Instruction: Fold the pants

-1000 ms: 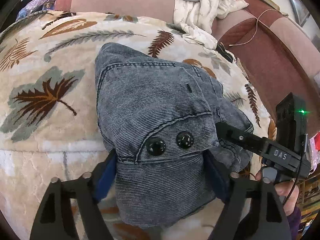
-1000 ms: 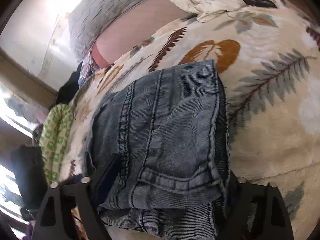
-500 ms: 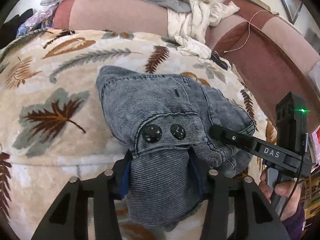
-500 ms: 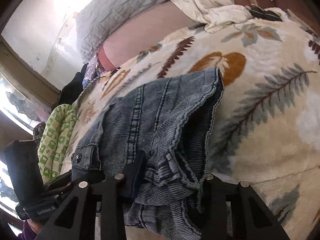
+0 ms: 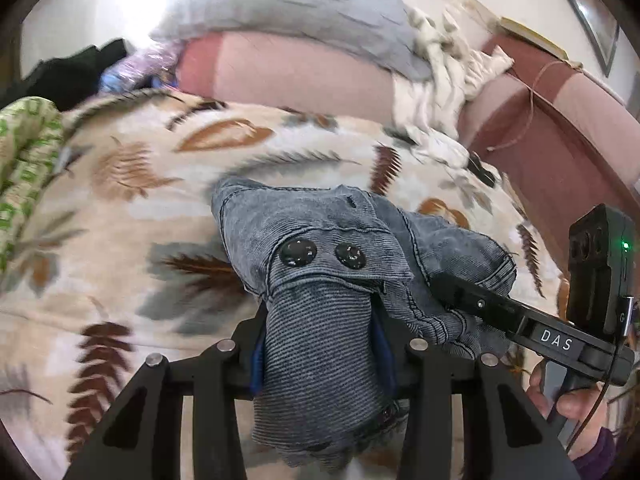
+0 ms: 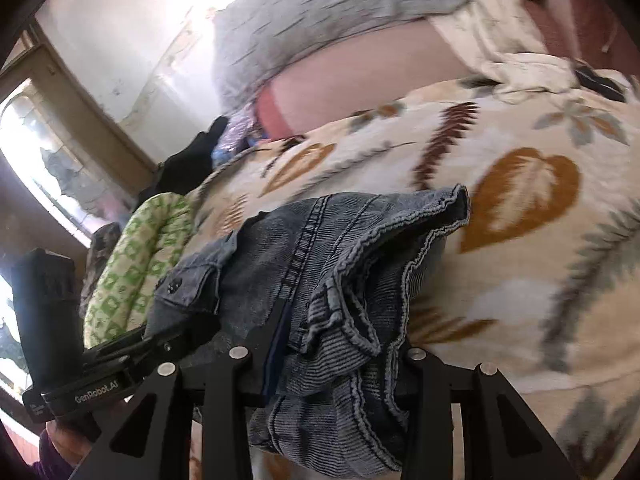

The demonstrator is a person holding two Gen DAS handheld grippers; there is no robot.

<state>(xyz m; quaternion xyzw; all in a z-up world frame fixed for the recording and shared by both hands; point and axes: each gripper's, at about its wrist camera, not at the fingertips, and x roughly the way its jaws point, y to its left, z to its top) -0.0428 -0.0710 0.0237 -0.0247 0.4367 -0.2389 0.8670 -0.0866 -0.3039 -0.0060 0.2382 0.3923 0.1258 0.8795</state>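
1. Two grippers are gripping one bundle: the left gripper [image 5: 320, 344], at the bottom centre of its own view, is pinching the buttoned waistband end of the faded blue-grey denim pants [image 5: 320, 280], its jaws having just closed in on the cloth.
2. Likewise the right gripper [image 6: 336, 360], low in its view, is clamping a bunched wad of seams and hem of the same pants [image 6: 340, 280], the fingers narrowed onto the fabric.
3. Judging from the compact, layered bundle, most of the folding is looking done; the pants are sitting in the middle of each frame, partly raised off the cream blanket printed with brown and grey leaves [image 5: 120, 200], so a last fold or a laying-flat is probably remaining.
4. Layers at the right-hand edge are gaping and uneven, suggesting smoothing is still needed.
5. Behind the blanket, a pink bolster [image 5: 300, 76] and a grey pillow [image 5: 300, 0] are filling the upper frame, with a green patterned cloth [image 6: 132, 264] at the left and a bright window [image 6: 44, 152] beyond.
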